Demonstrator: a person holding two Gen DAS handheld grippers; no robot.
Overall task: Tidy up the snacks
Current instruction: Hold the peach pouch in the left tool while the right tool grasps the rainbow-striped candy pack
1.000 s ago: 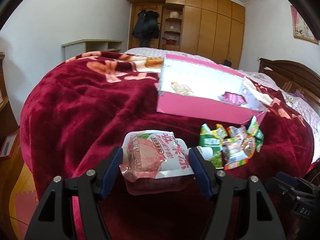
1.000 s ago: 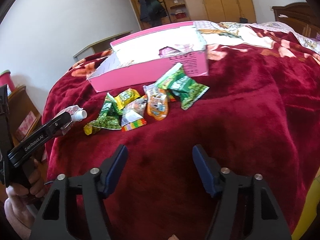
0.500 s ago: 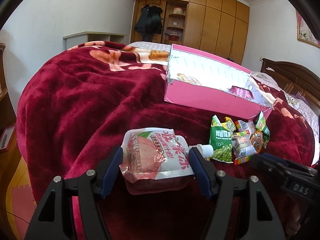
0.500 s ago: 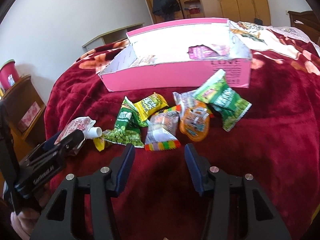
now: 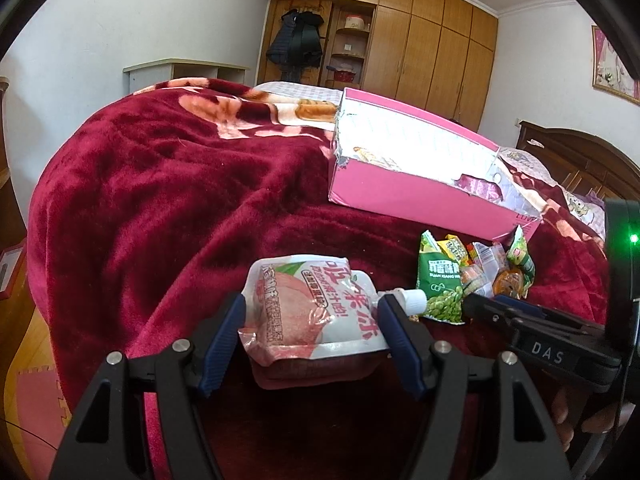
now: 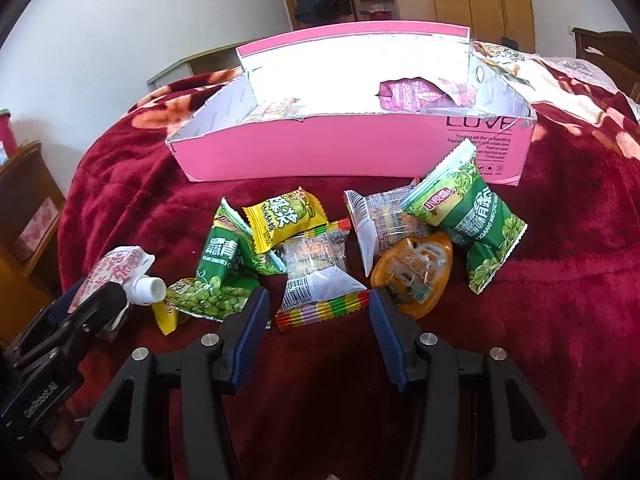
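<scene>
Between the jaws of the left gripper (image 5: 310, 338) sits a peach drink pouch (image 5: 316, 312) with a white cap, held across its width with the blue pads pressed to both sides, above the red blanket (image 5: 160, 208) on the bed. Over at the right gripper (image 6: 318, 316), the jaws have just been closing and stand partly open, either side of a clear packet with a rainbow edge (image 6: 320, 284) that lies flat on the blanket; the pads do not look to be pressing on it yet. Around that packet lies the loose heap: three green pea packets (image 6: 218, 276), one yellow sweet (image 6: 286, 218), a second clear packet (image 6: 376, 224) and an orange jelly cup (image 6: 414, 276). Behind the heap stands the pink box (image 6: 320, 152), holding a purple packet (image 6: 408, 94) and at least one pale one. By my judgement the sorting is in its early part: two or so snacks boxed, one in hand, seven left out.
</scene>
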